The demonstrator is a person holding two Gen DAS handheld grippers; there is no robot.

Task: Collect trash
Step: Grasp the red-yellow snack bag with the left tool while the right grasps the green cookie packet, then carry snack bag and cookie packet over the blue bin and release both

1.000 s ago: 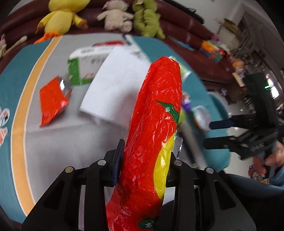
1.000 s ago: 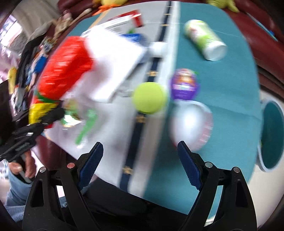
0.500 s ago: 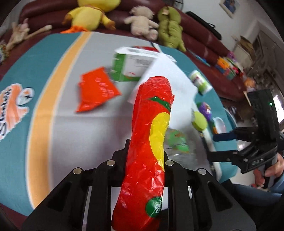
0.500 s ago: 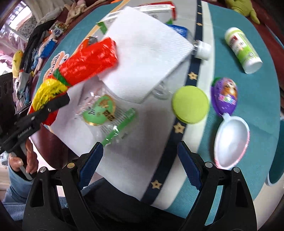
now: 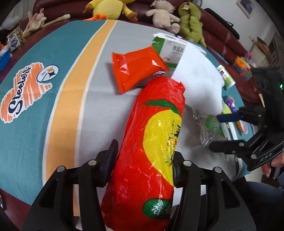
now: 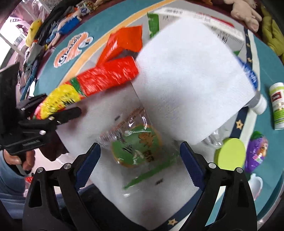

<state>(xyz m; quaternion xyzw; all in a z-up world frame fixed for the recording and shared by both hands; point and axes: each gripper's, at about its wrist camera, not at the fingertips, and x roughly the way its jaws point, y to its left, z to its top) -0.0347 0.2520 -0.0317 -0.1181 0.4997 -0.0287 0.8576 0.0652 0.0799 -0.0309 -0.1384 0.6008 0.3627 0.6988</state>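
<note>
Filling most of the left wrist view, the red and yellow snack bag (image 5: 152,151) hides the inner faces of the left hand-held gripper (image 5: 142,160); its jaws are opening, a gap shows at the left finger, and whether the right pad still touches the bag cannot be told. The bag's near end is cut off by the frame. Its far end lies beside an orange packet (image 5: 136,69) on the surface (image 5: 58,110). The right hand-held gripper (image 6: 140,158) has its jaws wide and opening, hovering over a clear wrapper with a green label (image 6: 136,147), not touching it. A white paper towel (image 6: 191,80) covers part of a white and green box (image 6: 177,16). A lime lid (image 6: 229,153) lies near.
</note>
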